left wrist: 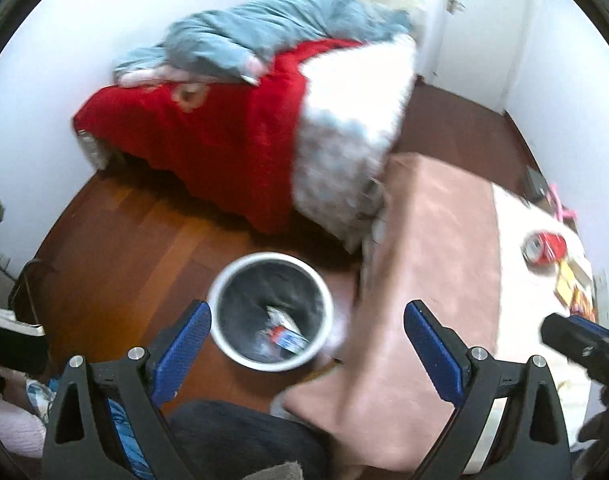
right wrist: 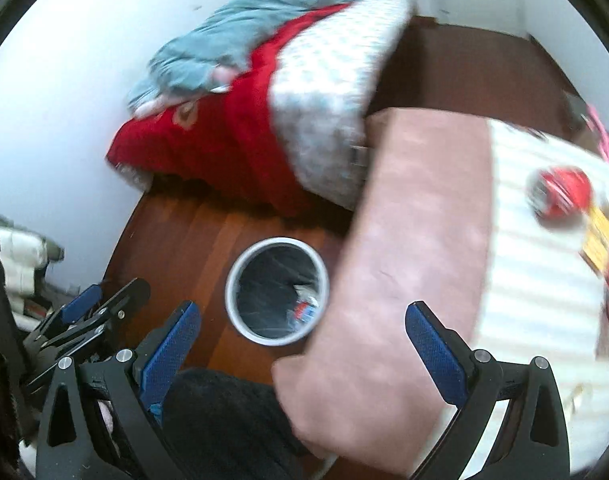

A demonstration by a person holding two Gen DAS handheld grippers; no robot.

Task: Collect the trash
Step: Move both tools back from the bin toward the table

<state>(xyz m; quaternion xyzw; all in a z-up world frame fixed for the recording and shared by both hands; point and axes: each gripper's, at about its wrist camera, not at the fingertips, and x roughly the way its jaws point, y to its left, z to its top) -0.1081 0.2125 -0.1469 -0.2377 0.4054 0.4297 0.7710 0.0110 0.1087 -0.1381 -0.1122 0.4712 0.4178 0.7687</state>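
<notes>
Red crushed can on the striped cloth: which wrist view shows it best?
The right wrist view. The red crushed can appears larger there and further from the frame's edge, though motion-blurred. The left wrist view shows the same can smaller, near the right edge, but a bit sharper, its silver end visible.

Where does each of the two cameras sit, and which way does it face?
Left wrist: sits on the left gripper, open, looking down at the bin on the floor; the right gripper's tip shows at the right edge.
Right wrist: sits on the right gripper, open, above the same bin; the left gripper shows at lower left.
Shared: bin, red blanket, pink cloth, red can.
</notes>
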